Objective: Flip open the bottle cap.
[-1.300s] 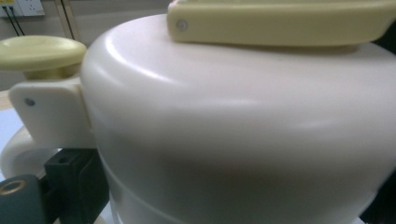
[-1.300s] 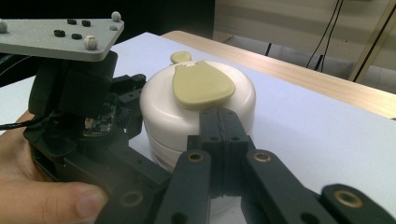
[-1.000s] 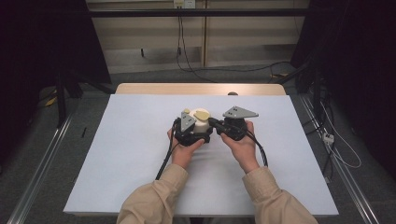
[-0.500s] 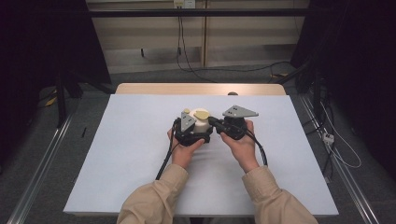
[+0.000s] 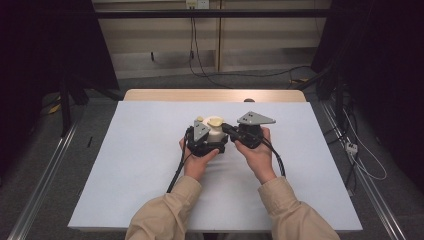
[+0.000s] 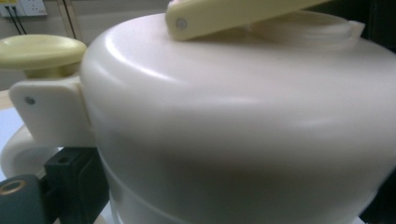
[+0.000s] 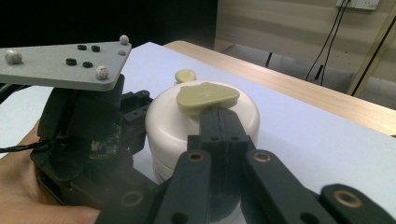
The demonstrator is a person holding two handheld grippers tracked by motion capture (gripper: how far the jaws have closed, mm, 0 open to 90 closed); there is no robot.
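Cream container held between both grippers at mid-desk

Cream container (image 5: 216, 134), a round, squat pot with a domed top, stands near the middle of the white desk (image 5: 125, 165), a little toward the far edge. On its top lies a flat yellowish tab (image 7: 207, 97), and a small yellowish knob (image 7: 185, 75) rises at its far side; in the left gripper view the knob (image 6: 41, 52) sits on a cream bracket fixed to the pot's wall.

The left gripper (image 5: 202, 142) sits tight against the near-left side of the container, its grey plate tilted above it. Its own camera looks at the cream wall (image 6: 243, 126) from very close, with a black jaw part at the lower left just beside the wall; whether the jaws press the pot cannot be told from the pictures.

The right gripper (image 7: 219, 122) comes in from the container's right, its jaws pressed together, their joined tips lying against the top of the pot just under the edge of the yellowish tab. Nothing shows between the jaws.

The person's hands, in beige sleeves (image 5: 165, 215), hold both grippers close together, side by side, with the black cables trailing back toward the near edge of the desk.
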